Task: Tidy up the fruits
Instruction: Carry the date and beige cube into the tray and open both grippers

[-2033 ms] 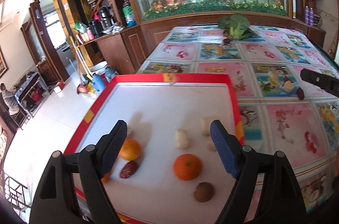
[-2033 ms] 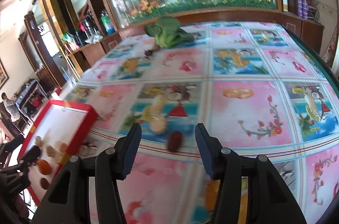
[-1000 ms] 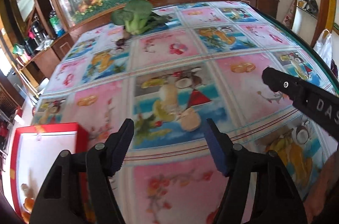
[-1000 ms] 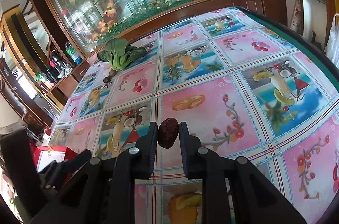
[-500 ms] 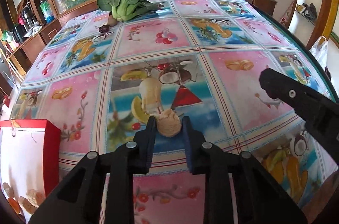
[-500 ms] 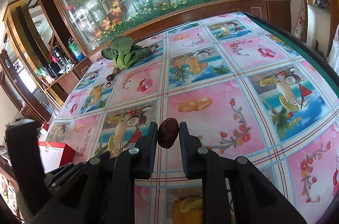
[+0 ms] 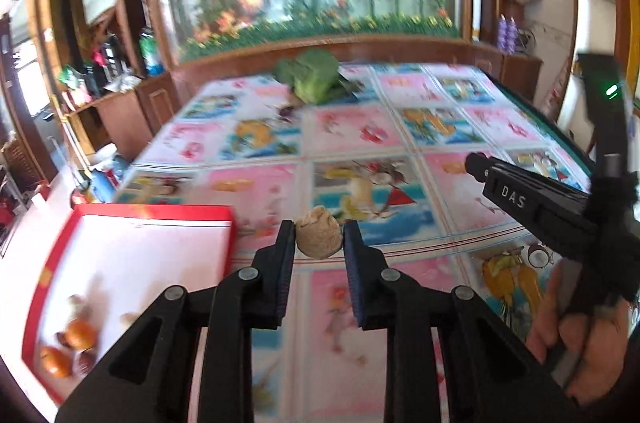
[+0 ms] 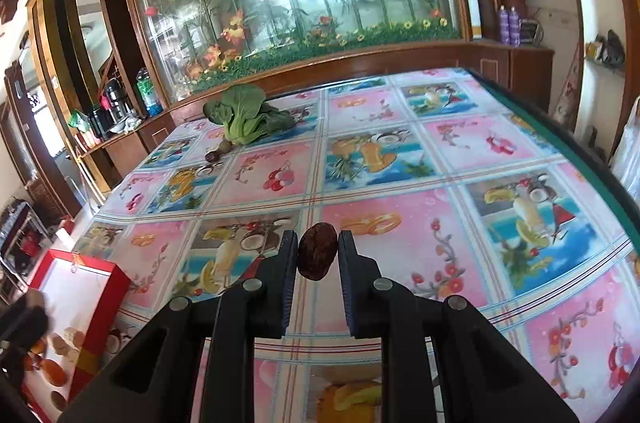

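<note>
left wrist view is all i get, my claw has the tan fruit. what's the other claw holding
Observer: The right claw is shut on a dark brown date, seen from its own camera.
Operator: is it off the table
Observer: I cannot tell; it sits between the pads, with the tablecloth behind it.
Operator: anything loose left by the greens
Observer: Yes, two small round fruits lie beside the bok choy.
</note>
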{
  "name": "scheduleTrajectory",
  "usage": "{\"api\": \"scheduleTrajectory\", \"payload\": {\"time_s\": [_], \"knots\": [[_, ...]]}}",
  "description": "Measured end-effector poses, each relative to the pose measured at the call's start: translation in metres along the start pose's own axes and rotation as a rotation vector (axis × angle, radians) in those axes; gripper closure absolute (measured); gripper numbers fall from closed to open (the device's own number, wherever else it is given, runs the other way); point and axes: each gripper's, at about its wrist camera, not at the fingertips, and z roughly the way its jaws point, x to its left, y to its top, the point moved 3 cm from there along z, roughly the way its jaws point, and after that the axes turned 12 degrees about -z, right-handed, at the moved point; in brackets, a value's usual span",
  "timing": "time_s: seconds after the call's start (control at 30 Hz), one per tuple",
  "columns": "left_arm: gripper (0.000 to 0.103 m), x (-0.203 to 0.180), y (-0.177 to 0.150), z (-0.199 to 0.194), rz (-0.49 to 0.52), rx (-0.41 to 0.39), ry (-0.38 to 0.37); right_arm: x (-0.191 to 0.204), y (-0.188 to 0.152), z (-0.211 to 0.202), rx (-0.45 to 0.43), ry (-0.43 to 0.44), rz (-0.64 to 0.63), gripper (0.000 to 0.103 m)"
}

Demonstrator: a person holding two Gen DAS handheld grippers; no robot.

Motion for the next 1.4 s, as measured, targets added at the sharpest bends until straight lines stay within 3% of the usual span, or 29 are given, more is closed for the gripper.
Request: {"api": "scheduleTrajectory", "payload": {"time_s": [0.13, 0.27, 0.37, 0.53, 0.87, 1.07, 1.4], "knots": [[0.077, 0.028, 0.0, -0.03, -0.024, -0.057, 0.031, 0.004, 0.0, -0.007, -0.032, -0.046, -0.04, 0.084], [0.077, 0.057, -0.001, -0.049, -0.058, -0.088, 0.059, 0.007, -0.001, -0.02, -0.047, -0.034, 0.003, 0.084], [0.077, 0.078, -0.002, -0.057, -0.088, -0.099, 0.072, 0.025, -0.004, -0.034, -0.07, 0.026, 0.031, 0.084], [0.077, 0.11, -0.006, -0.061, -0.128, -0.105, 0.105, 0.093, -0.011, -0.049, -0.075, 0.186, -0.015, 0.084], [0.077, 0.162, -0.018, -0.06, -0.194, -0.087, 0.171, 0.206, -0.028, -0.057, 0.003, 0.438, -0.144, 0.084], [0.076, 0.188, -0.024, -0.055, -0.213, -0.085, 0.222, 0.237, -0.044, -0.054, 0.02, 0.446, -0.233, 0.084], [0.076, 0.227, -0.043, -0.042, -0.255, -0.033, 0.288, 0.255, -0.053, -0.042, 0.077, 0.451, -0.276, 0.084]]}}
